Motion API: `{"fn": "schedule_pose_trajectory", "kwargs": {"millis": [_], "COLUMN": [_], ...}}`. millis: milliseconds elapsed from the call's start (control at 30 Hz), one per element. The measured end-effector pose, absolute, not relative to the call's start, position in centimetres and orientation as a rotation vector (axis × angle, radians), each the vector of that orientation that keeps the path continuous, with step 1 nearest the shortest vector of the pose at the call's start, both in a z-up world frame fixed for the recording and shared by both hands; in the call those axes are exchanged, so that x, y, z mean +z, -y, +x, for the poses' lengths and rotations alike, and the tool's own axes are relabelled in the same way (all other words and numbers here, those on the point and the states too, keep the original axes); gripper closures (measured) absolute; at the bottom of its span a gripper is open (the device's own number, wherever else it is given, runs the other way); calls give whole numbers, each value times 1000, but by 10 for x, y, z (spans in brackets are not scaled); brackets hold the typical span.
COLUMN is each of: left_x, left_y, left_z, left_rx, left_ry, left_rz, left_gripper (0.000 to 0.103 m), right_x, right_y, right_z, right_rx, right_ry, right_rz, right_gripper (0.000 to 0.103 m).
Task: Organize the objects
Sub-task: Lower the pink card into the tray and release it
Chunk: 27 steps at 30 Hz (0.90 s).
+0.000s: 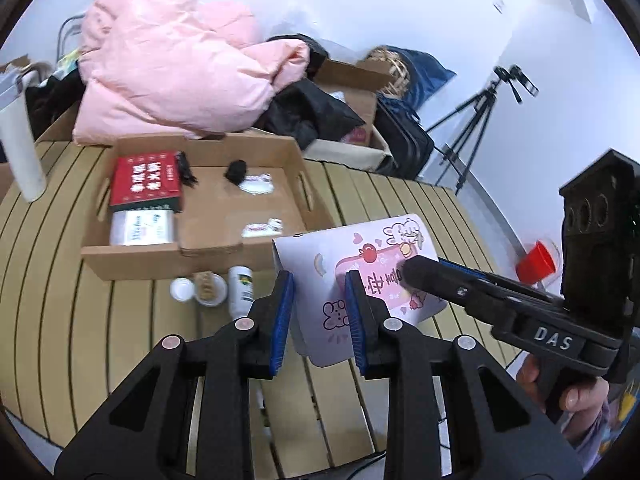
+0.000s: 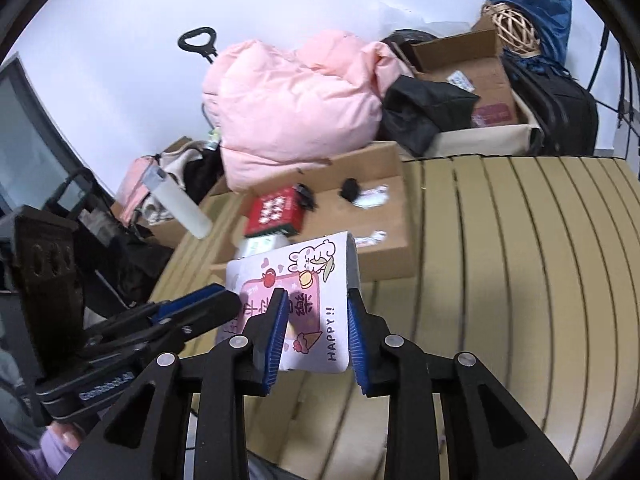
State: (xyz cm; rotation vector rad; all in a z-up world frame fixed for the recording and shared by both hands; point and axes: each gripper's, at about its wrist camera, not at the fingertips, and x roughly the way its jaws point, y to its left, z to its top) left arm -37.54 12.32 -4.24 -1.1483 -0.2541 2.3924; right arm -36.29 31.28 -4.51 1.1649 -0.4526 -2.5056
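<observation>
Left wrist view: left gripper and right gripper both clamp the cartoon-printed white box at frame centre, lifted above the slatted table; next, presumably, carriage into the open cardboard tray, upper left.

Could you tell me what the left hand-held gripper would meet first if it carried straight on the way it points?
Probably the cardboard box ahead; the left hand-held gripper already grips the pink cartoon box.
</observation>
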Motion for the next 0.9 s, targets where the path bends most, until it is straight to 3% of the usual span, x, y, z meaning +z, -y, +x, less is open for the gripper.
{"fn": "schedule_pose_trajectory", "kwargs": {"millis": [333,767,867,900], "left_x": [-25,-138,-157,-160], "left_y": [-98,-135,-153,-158], "left_z": [-454,-562,-568,-567], "left_rx": [2440,2300,2184,2199], "left_ry": [300,345,360,342], "left_rz": [-1147,-1452,-1479,-1480], "left_gripper": [80,81,93,92], "right_x": [-28,-131,-153,-158], "right_y": [-281,-301,-307,-307], "right_z": [-451,-552,-558,-558], "right_rx": [-2478,-2457,-2435,-2408], "right_ry": [417,463,456,458], "right_rz": [1187,1481,1537,1553], "right_gripper": [74,74,74,74]}}
